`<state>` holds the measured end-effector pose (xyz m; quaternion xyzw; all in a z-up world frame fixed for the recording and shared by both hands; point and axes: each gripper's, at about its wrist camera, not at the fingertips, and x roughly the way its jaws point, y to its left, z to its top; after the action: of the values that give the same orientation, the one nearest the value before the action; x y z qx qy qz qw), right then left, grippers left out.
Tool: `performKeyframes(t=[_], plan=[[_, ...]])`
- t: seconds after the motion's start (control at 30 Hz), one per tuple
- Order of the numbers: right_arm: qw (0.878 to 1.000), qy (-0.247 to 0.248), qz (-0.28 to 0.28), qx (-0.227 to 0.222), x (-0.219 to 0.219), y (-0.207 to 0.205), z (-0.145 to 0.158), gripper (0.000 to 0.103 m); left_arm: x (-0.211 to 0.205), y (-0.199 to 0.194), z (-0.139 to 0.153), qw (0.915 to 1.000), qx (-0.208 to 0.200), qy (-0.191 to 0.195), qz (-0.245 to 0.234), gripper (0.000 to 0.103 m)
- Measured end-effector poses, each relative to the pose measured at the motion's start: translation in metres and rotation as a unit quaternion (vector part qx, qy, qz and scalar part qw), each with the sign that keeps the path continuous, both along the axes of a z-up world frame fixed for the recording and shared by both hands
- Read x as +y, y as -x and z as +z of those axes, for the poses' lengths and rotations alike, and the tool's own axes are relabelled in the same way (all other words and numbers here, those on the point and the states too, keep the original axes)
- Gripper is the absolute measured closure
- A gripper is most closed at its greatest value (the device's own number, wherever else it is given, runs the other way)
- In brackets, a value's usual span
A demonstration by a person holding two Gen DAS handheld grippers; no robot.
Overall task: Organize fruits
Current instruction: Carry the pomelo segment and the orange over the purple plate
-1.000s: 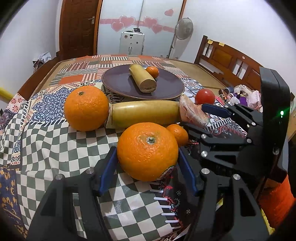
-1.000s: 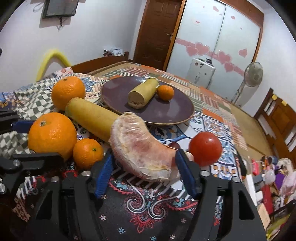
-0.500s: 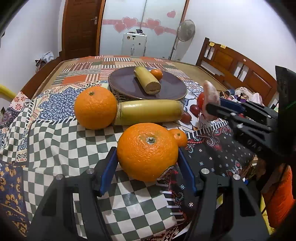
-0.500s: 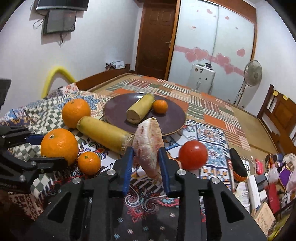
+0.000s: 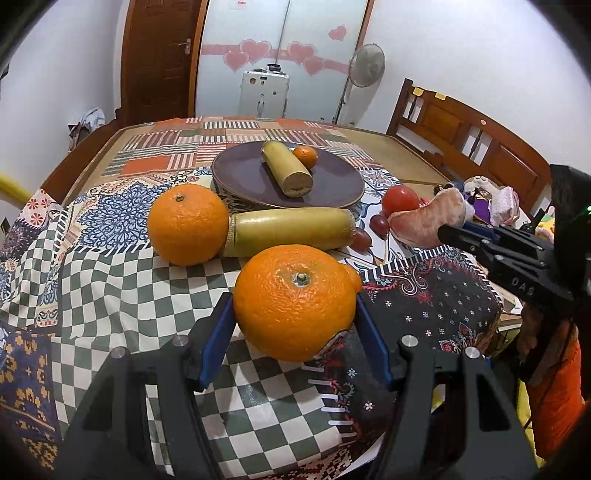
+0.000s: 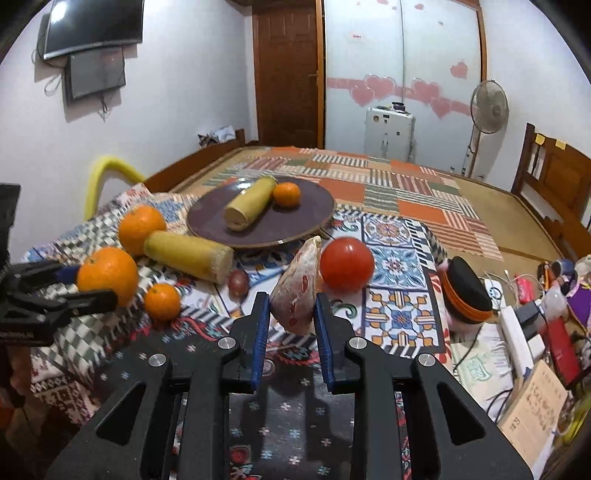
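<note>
We see even indoor light from overhead in both views, fairly bright, with white walls slightly blown out. Soft sheen sits on the near orange (image 5: pixel 294 302), and a faint shadow lies beneath it. Glare streaks the wall screen (image 6: pixel 92 27). Fisheye bending curves the door (image 5: pixel 159 62) and darkens every corner. Everything stays sharp, without motion blur.

plate (image 6: pixel 306 218) near half bare | blockers: tomato (image 6: pixel 346 263), long yellow fruit (image 6: pixel 188 255)

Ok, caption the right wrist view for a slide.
Right gripper lifts a pomelo segment toward the plate; left gripper clasps an orange.
</note>
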<state>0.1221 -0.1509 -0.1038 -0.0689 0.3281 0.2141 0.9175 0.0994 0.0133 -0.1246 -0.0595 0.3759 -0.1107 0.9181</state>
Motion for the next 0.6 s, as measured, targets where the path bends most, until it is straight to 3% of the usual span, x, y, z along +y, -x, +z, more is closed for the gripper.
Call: performKeyframes(t=[0.23, 0.6], plan=[[1.0, -0.012, -0.012, 0.011, -0.01, -0.006, -0.014, 0.081, -0.003, -0.002, -0.001, 1.0, 0.002, -0.008, -0.002, 0.039], [1.0, -0.011, 0.005, -0.026, -0.008, 0.005, 0.008, 0.082, 0.001, -0.006, 0.008, 0.9999, -0.01, -0.01, 0.006, 0.039]])
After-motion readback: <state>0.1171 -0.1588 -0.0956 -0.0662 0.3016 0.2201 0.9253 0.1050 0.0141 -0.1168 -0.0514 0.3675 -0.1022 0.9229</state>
